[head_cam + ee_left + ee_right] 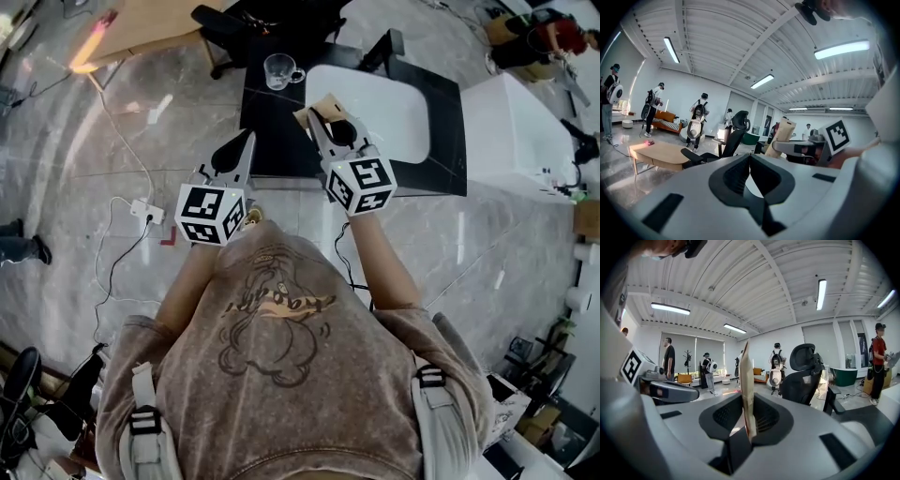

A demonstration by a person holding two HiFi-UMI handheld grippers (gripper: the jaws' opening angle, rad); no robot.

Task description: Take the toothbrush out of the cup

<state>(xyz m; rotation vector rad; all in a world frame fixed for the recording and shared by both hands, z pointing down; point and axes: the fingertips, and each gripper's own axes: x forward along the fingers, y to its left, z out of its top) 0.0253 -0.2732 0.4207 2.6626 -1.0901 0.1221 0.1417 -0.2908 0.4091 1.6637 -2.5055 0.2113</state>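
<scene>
A clear glass cup (281, 70) with a handle stands at the far end of the black table (267, 141); I see no toothbrush in it. My right gripper (323, 120) is shut on a flat tan paper packet (746, 390), which stands edge-on between the jaws and pokes up past them. From the left gripper view the same packet (782, 137) shows held in the right gripper (799, 147). My left gripper (247, 141) hovers at the table's near edge with its jaws together and nothing in them (750, 155).
A white panel (384, 117) lies on the table's right half. A black office chair (272, 23) stands behind the table, a white cabinet (511, 131) to the right. Cables and a power strip (147, 211) lie on the floor at left. Several people stand far off.
</scene>
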